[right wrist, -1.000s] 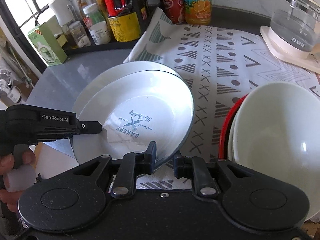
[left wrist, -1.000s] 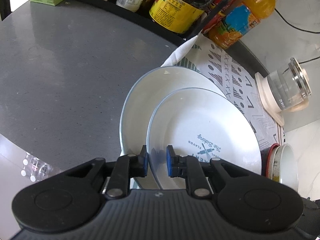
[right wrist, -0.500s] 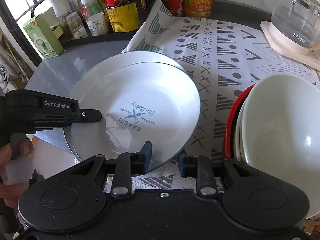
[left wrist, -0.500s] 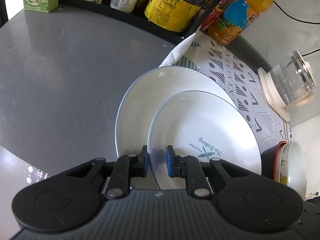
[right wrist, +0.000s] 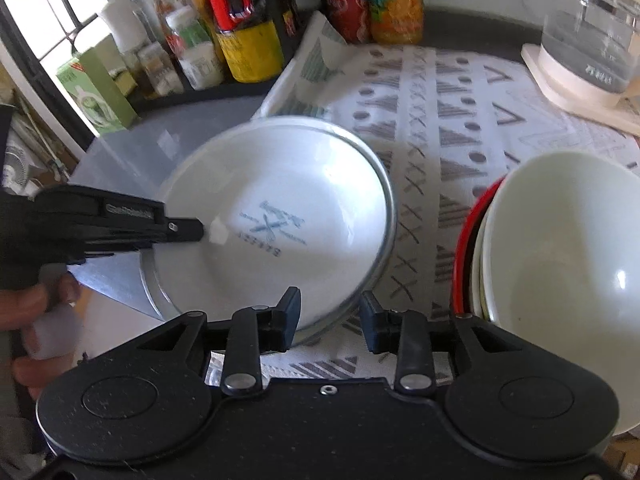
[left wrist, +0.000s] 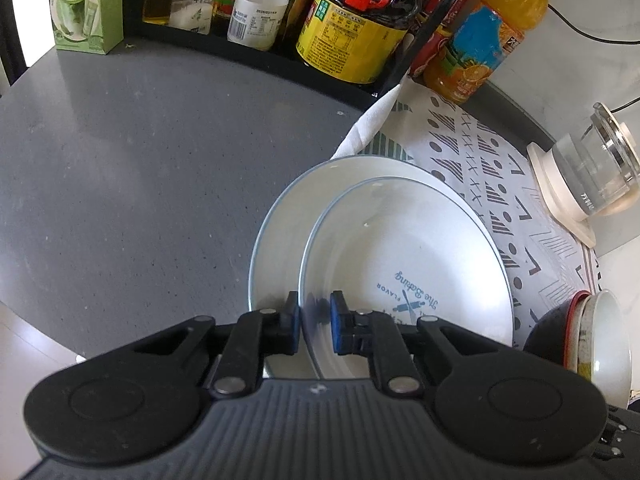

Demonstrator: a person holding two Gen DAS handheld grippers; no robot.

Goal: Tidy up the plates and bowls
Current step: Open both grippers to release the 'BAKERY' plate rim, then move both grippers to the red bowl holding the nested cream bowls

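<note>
A white plate with a blue bakery print (left wrist: 404, 256) sits just over a larger white plate (left wrist: 280, 232) on the grey counter. My left gripper (left wrist: 314, 322) is shut on the printed plate's near rim. In the right wrist view the printed plate (right wrist: 272, 220) rests on the larger plate (right wrist: 384, 240), and the left gripper (right wrist: 192, 230) holds its left edge. My right gripper (right wrist: 330, 316) is open at the plates' near edge, apart from the rim. A stack of white bowls in a red one (right wrist: 552, 276) stands to the right.
A patterned cloth (right wrist: 452, 120) covers the right half of the counter. A glass kettle on a cream base (right wrist: 588, 40) stands at the back right. Bottles and jars (right wrist: 240, 32) line the back edge, with a green carton (left wrist: 86, 4) at the left.
My right gripper has opened wider and come off the printed plate's rim. The printed plate has lowered onto the larger plate. My left gripper still holds it.
</note>
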